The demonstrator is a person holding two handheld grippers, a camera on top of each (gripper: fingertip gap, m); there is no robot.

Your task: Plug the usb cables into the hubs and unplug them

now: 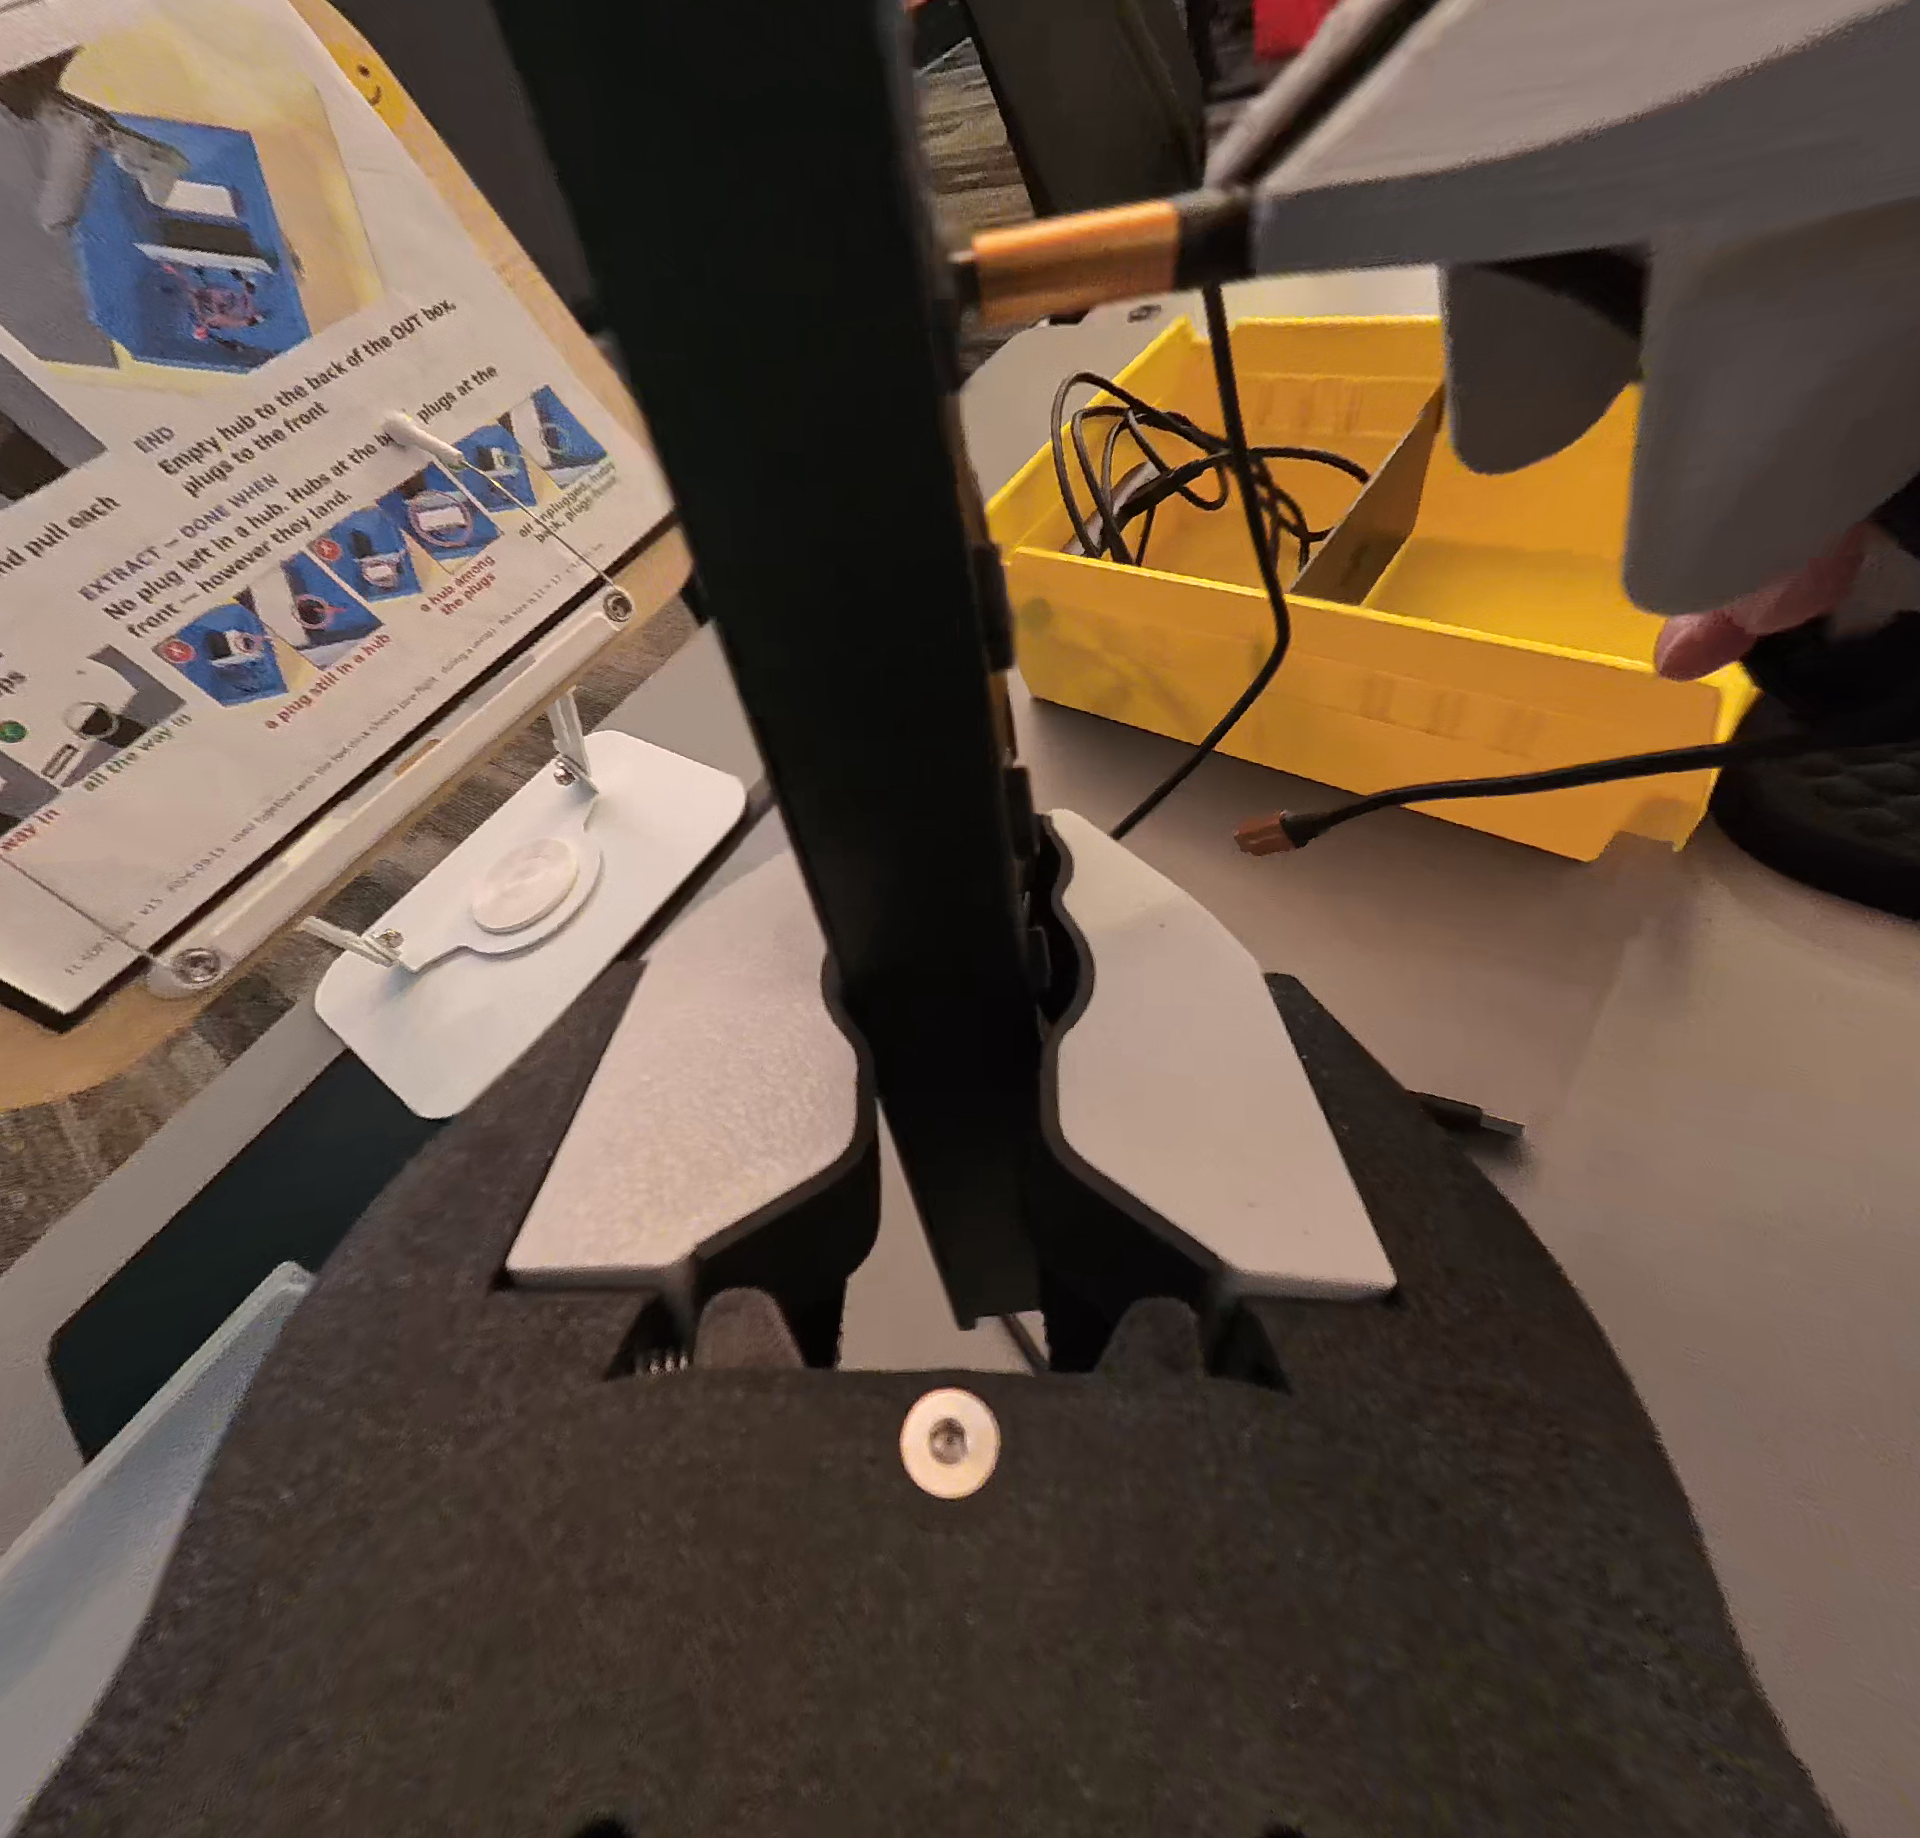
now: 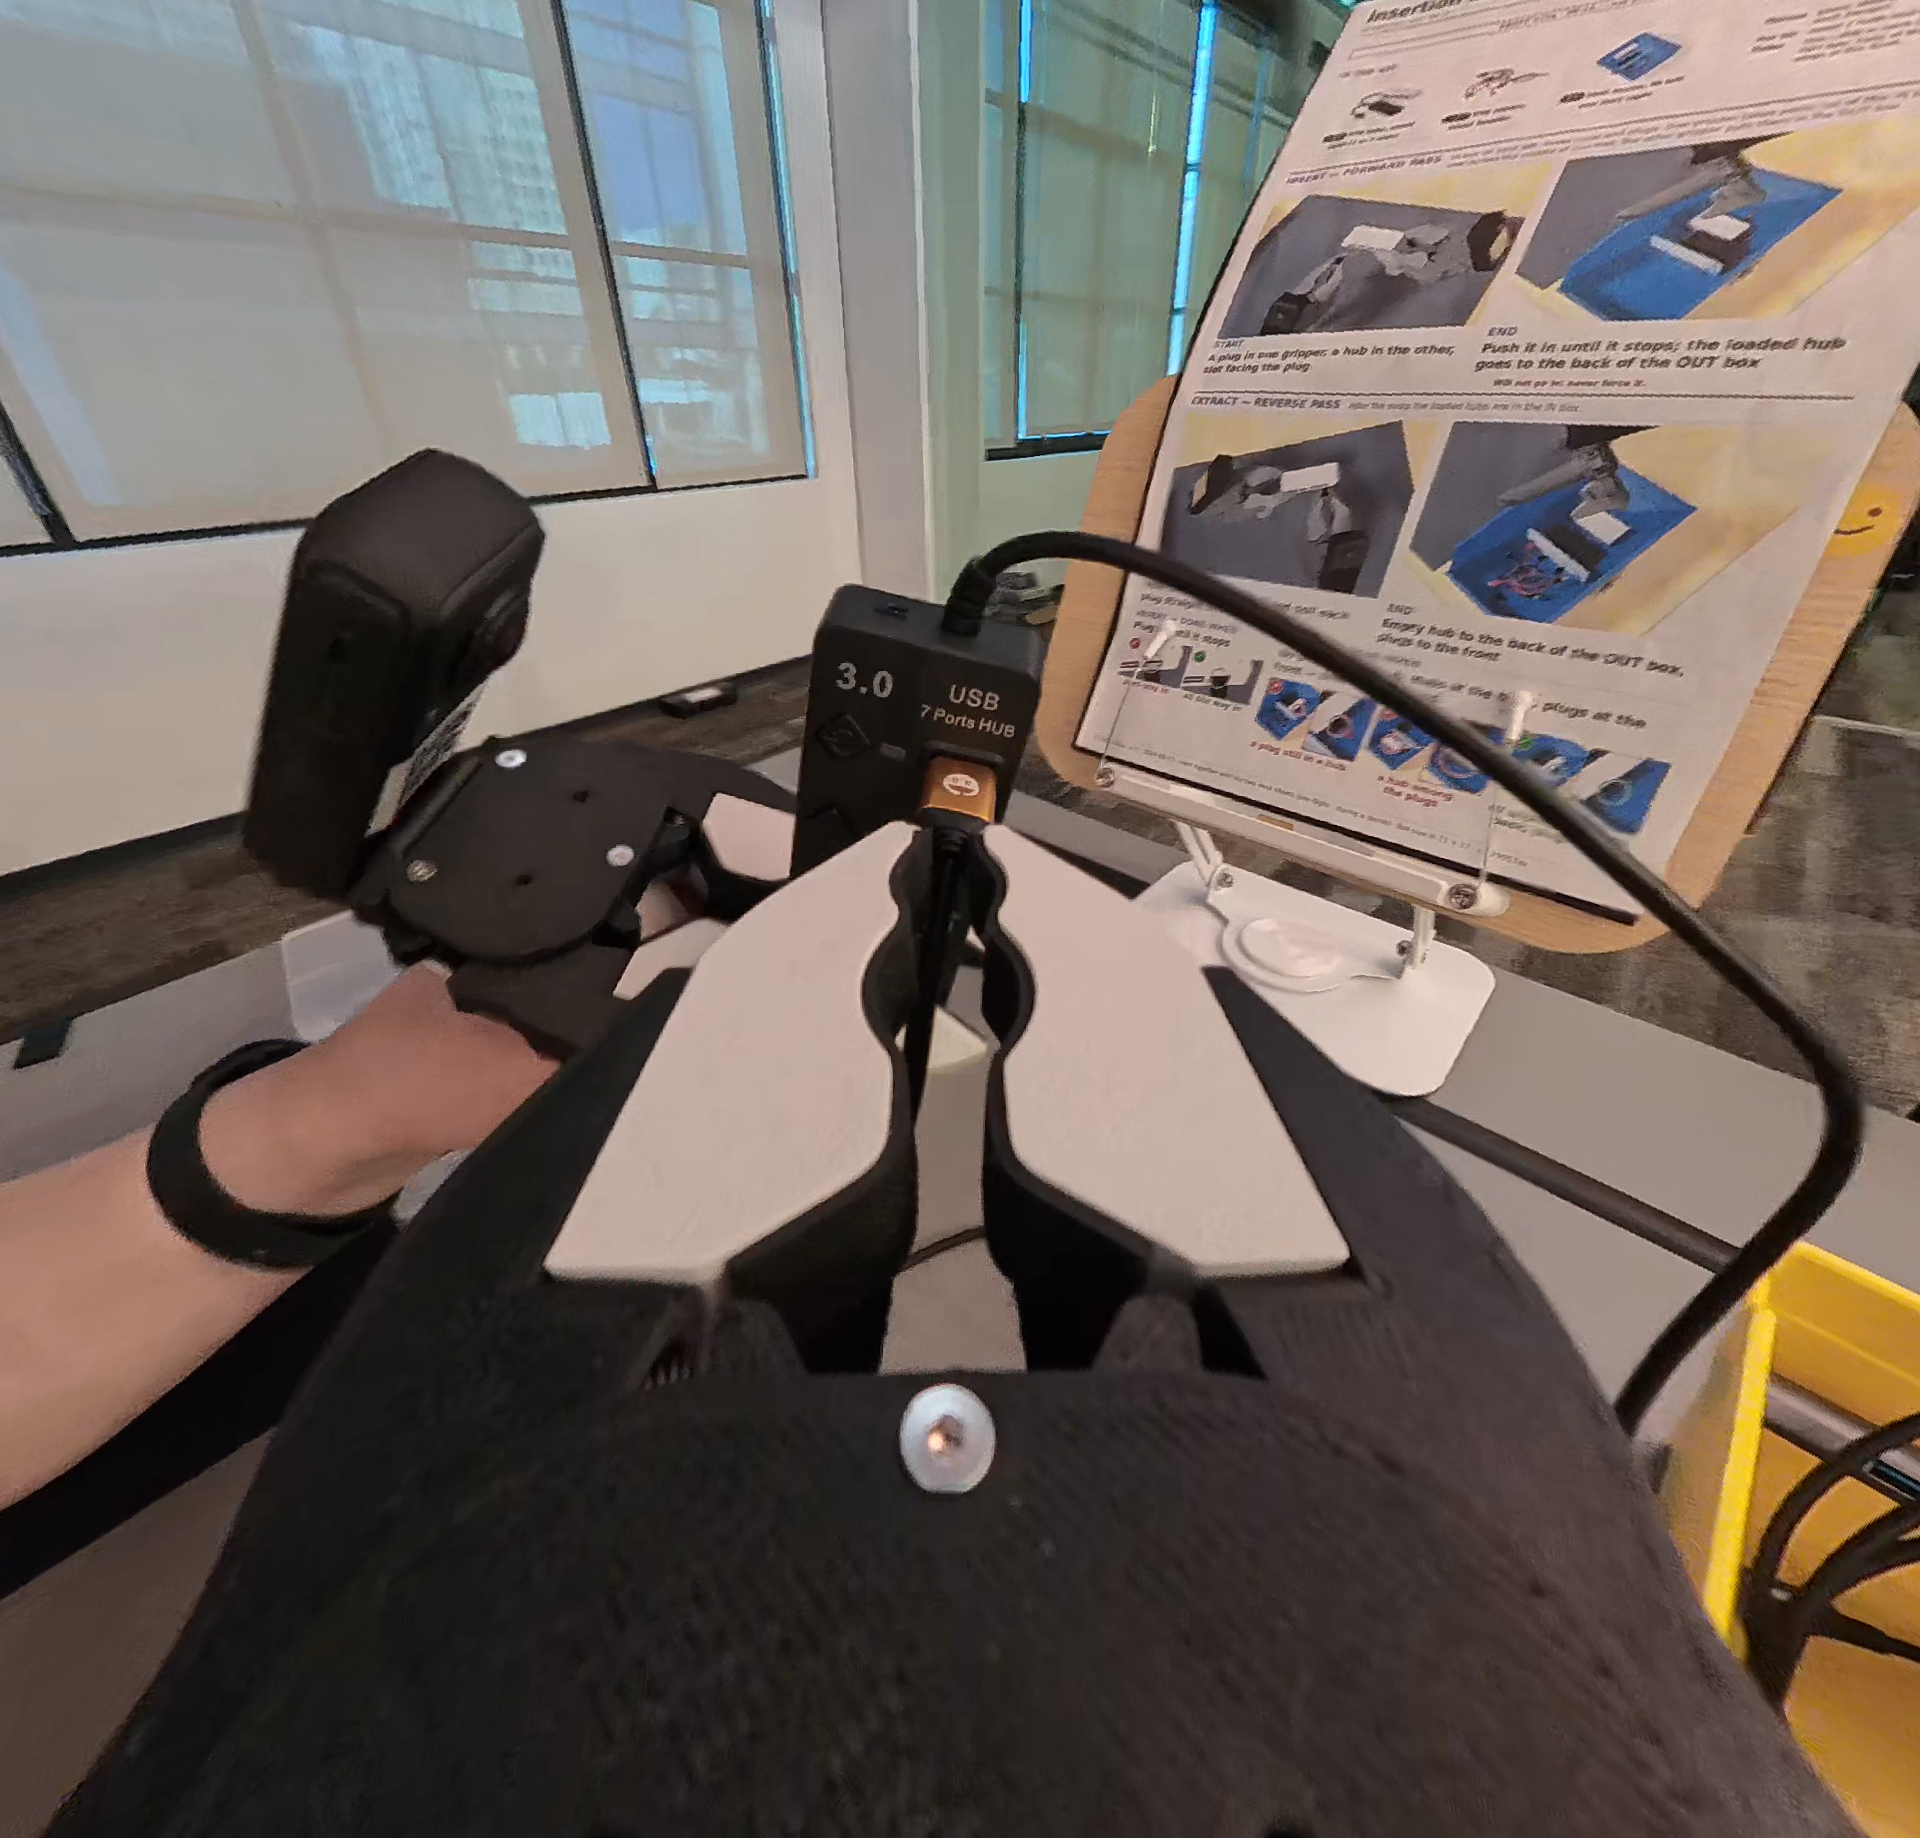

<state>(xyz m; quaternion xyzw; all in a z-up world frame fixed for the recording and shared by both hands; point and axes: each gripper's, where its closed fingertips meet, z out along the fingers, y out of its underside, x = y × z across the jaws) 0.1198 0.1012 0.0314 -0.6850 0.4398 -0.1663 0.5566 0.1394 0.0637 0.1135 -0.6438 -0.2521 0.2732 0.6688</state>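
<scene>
My left gripper (image 1: 951,967) is clamped on the black USB hub (image 1: 769,438), which stands upright between my pale fingers (image 1: 717,1050) and fills the middle of the left wrist view. My right gripper (image 2: 948,853) is closed on the black cable just behind the orange USB plug (image 2: 958,789); the plug's tip is at a port on the hub's face (image 2: 914,718), though I cannot tell how deep it sits. The hub's own thick cable (image 2: 1558,812) loops off to my right. Beyond lie a yellow bin (image 1: 1351,593) with coiled cables, a loose brown-tipped cable (image 1: 1455,801) on the grey table (image 1: 1662,1269), and an instruction sheet on a white stand (image 1: 520,884).
</scene>
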